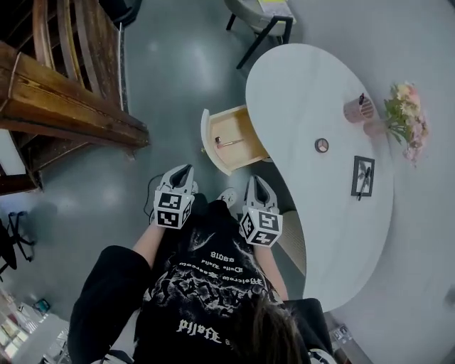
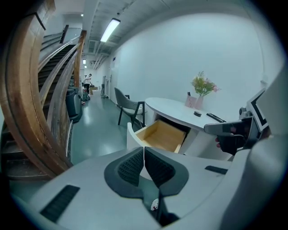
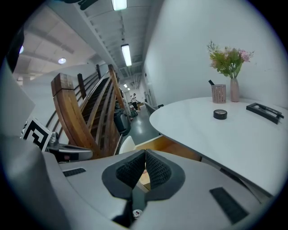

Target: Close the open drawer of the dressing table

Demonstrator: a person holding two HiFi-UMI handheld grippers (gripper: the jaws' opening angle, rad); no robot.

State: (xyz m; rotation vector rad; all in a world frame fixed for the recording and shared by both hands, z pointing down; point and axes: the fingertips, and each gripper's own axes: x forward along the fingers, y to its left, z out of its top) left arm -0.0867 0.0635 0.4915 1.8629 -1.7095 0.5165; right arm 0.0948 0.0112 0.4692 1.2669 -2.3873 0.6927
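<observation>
item in drawer: too small to tell | chair: cut by top edge

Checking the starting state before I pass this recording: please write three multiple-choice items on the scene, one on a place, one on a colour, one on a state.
1. In the head view, the drawer juts from which side of the dressing table? A left; B right; C bottom end.
2. The drawer's inside is: A black; B light wood; C red.
3. The fingers of the left gripper are: A together, empty; B wide apart; C clamped on something.
Key: 1 A, it sticks out leftward; 2 B, pale wood shows inside; 3 A, they meet with nothing between.
</observation>
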